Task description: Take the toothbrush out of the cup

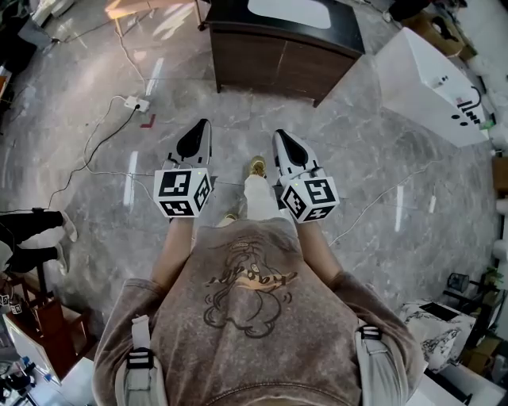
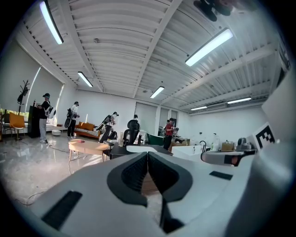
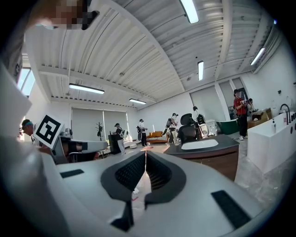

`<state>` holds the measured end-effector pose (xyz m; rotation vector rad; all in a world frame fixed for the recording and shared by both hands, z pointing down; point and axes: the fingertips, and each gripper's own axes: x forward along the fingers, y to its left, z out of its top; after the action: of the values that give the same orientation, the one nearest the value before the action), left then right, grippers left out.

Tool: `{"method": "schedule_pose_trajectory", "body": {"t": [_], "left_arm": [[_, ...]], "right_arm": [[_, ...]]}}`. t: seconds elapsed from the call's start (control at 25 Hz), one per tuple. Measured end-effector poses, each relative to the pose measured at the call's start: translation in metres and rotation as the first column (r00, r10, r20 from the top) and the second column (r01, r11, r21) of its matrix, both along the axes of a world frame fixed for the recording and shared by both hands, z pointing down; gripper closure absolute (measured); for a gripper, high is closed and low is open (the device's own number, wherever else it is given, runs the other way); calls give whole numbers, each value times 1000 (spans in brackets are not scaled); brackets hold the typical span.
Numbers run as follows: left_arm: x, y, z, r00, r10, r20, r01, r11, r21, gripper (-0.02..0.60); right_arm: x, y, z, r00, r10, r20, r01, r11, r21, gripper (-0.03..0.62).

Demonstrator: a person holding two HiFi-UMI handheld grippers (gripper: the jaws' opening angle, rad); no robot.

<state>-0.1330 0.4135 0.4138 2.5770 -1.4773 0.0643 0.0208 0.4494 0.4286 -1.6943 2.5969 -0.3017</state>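
Observation:
No toothbrush or cup shows in any view. I hold both grippers at waist height, pointing forward over the marble floor. My left gripper [image 1: 202, 127] is shut, and its black pads meet at the tips [image 2: 148, 154] with nothing between them. My right gripper [image 1: 280, 135] is shut too, its pads closed together [image 3: 146, 153] and empty. Each carries its marker cube near my hands. A dark wooden vanity cabinet [image 1: 279, 54] with a white basin [image 1: 290, 10] stands ahead of both grippers.
A white tub-like unit [image 1: 429, 83] stands ahead on the right. A power strip with cables [image 1: 136, 103] lies on the floor ahead on the left. A low wooden table [image 2: 88, 147] and several people stand far across the room.

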Motion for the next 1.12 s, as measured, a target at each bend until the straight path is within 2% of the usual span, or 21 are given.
{"method": "schedule_pose_trajectory", "body": {"t": [0.52,0.8,1.12], "left_arm": [[0,-56,4,1000,12,0,-12,1000,-9,561],[2,-99,13,1000,15,1,-15,1000,-27,561],[20,-166,6,1000,22,-6,-22,999,-23,561]], "right_arm": [[-3,-59,5,1000,2,10,-1,1000,-3,576],[0,-100,12,1000,0,20,0,1000,-11,576],[16,-163,5,1000,-5,15,6,1000,-12,576]]}}
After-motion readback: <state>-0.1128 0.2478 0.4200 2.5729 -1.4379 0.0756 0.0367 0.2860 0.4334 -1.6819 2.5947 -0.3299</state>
